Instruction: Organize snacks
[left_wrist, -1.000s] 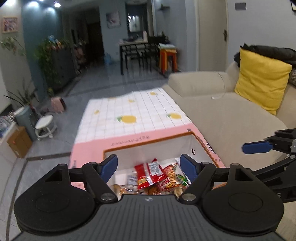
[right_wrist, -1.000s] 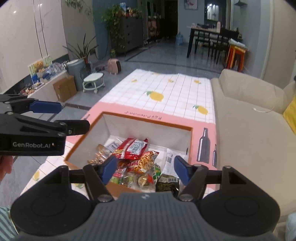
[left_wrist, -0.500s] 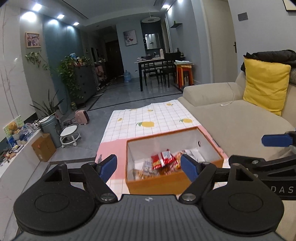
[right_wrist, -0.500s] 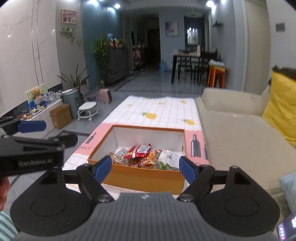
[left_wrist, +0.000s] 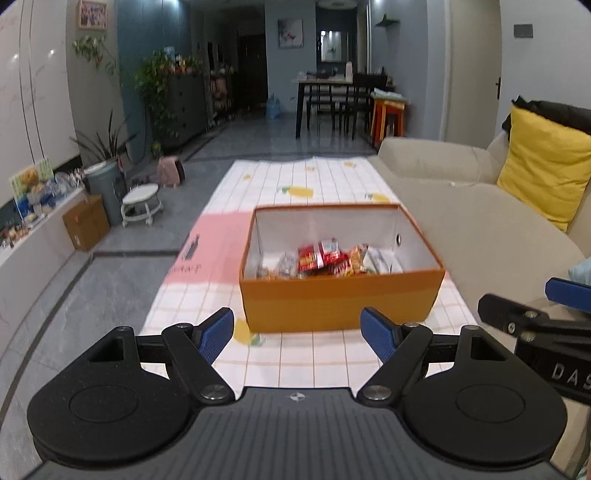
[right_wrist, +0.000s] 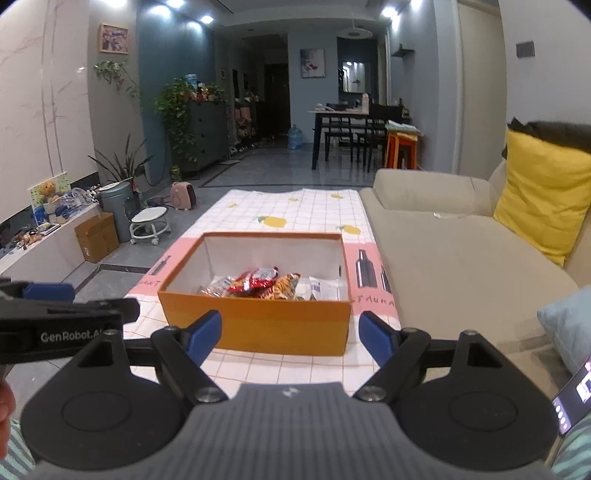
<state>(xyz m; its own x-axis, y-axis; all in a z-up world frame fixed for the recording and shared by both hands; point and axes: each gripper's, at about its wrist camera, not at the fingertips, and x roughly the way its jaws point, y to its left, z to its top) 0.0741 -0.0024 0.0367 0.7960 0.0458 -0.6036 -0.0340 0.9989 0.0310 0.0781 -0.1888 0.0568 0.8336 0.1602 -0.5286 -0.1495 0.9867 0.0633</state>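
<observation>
Left gripper (left_wrist: 297, 332): we find its fingers (left_wrist: 216, 334) spread and released, nothing between them, nearest us above the tabletop (left_wrist: 295, 362).
Right gripper (right_wrist: 291, 332): we note its jaws have just been opening; blue fingers (right_wrist: 376, 336) released, nothing between them.
Tabletop: we see a checked cloth with lemon prints and a pink band.
Orange box (right_wrist: 258, 317): we find it open-topped, upright on the tabletop, just beyond both grippers and apart from them.
Snacks (right_wrist: 266, 284): we see red, orange and white packets piled inside the orange box.
Sofa (right_wrist: 461, 258): beige, right of the tabletop, with a yellow cushion (right_wrist: 543, 192) farther back.
</observation>
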